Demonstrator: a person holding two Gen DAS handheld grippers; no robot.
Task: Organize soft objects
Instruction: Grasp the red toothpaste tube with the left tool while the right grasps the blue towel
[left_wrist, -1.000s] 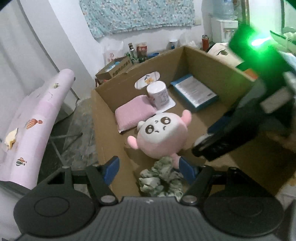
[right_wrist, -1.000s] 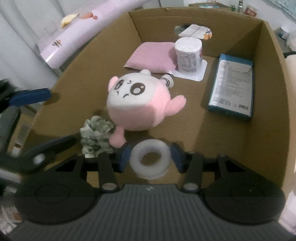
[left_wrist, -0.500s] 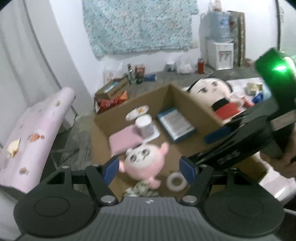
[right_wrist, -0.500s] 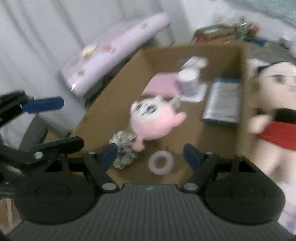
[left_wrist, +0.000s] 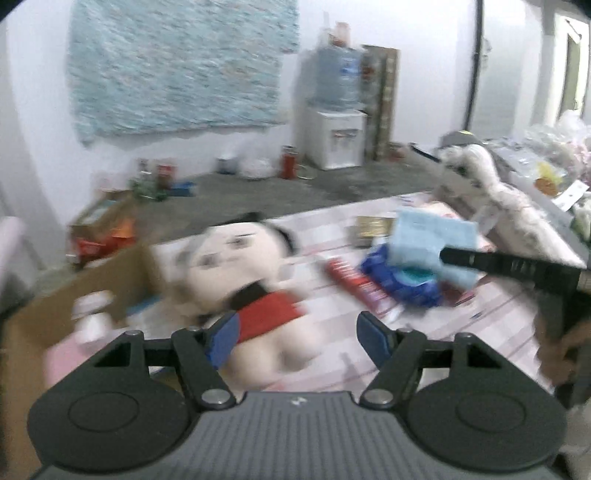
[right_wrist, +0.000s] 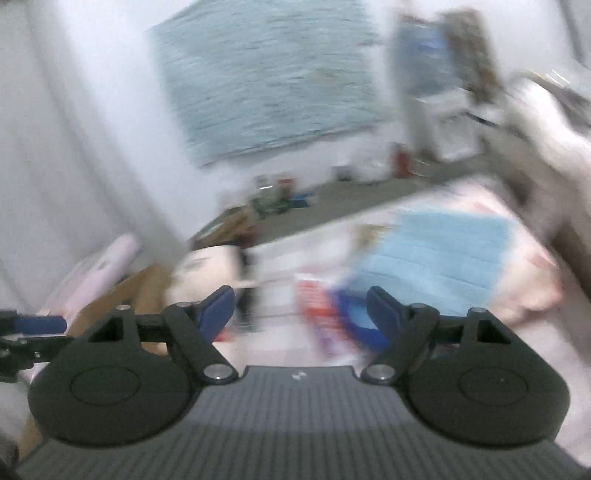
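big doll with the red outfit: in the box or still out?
Out. The doll lies on the striped cloth surface, beside the cardboard box, not inside it. Neither gripper holds it.

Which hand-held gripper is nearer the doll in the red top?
Left. The left hand-held gripper hangs open just over the doll; the right hand-held gripper faces the blue cloth farther right.

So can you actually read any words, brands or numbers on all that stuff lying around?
None can be read; both views are motion-blurred.
Red tube: pale print, smeared.
Blue packet: no legible label.
Water dispenser: markings too small.
Cardboard box: no print in view.
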